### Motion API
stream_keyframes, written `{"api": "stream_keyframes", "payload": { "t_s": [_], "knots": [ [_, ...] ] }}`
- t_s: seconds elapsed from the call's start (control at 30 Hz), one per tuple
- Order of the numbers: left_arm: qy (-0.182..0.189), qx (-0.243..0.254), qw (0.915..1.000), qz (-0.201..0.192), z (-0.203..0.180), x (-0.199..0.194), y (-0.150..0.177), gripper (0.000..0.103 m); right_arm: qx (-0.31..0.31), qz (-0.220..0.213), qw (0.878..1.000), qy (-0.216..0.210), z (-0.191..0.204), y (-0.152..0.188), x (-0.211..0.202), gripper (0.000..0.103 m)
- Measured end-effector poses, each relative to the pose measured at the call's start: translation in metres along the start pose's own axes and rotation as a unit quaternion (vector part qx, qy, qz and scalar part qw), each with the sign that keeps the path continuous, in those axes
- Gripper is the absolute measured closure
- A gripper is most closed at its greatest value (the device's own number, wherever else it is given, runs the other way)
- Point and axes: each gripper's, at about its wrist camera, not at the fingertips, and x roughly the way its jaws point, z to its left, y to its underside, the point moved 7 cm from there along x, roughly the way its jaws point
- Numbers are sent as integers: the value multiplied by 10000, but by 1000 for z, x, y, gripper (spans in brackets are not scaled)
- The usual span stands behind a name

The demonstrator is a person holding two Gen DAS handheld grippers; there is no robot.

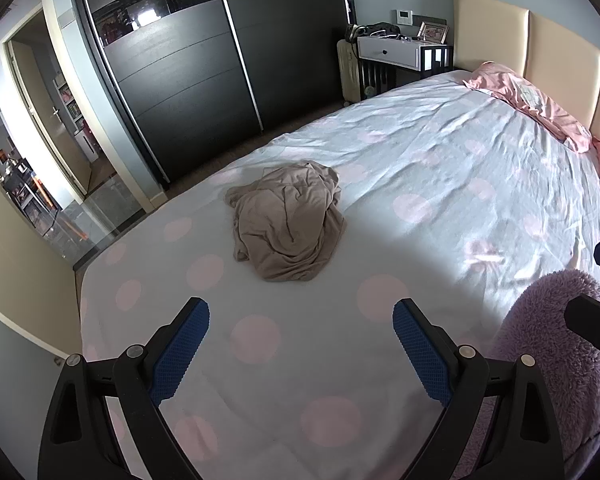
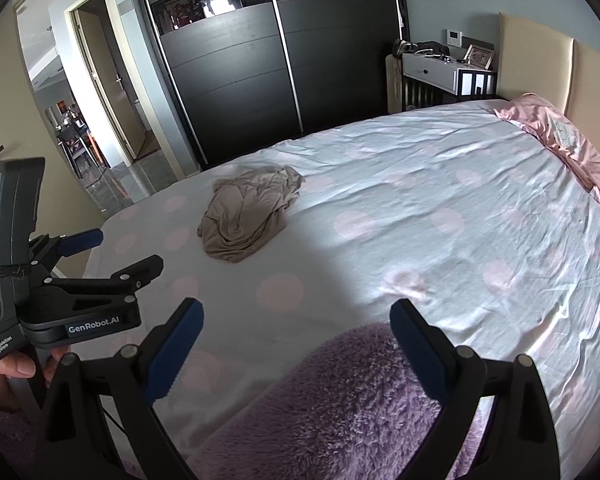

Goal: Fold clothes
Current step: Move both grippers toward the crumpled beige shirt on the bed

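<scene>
Both grippers, left gripper (image 1: 301,320) and right gripper (image 2: 296,322), are hanging released; the crumpled shirt (image 1: 288,224) is lying near the bed's (image 1: 420,184) foot edge, risking a bunched, multi-layer pinch.

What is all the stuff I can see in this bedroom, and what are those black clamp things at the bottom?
garment: one, beige, crumpled in a heap on the bed.
bed cover: one, pale with pink dots, spread over the bed.
pillow: one, pink, at the headboard.
headboard: one, cream, against the wall.
fluffy fabric: one, purple, nearest the cameras.
wardrobe: one, black, sliding doors.
bedside table: one, white, beside the bed.
left gripper: black with blue pads, open, empty.
right gripper: same, open, above the fluffy fabric.
hand: holding the left gripper's handle.
</scene>
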Motion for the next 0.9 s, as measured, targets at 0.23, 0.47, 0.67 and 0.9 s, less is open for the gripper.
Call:
{"api": "stream_keyframes", "payload": {
  "t_s": [0.23,0.47,0.67,0.9],
  "knots": [
    [48,2,10000,63,-1,9,1,8,-6,96,9999,129,-2,-1,7,8],
    [97,-38,9997,234,4,35,0,8,-47,301,9991,305,-5,-2,20,8],
    [83,-135,9986,496,20,86,-8,8,85,415,9985,346,-17,-8,28,8],
    [426,-587,9939,835,38,164,-23,8,484,583,9958,509,-48,-27,45,8]
  ]
}}
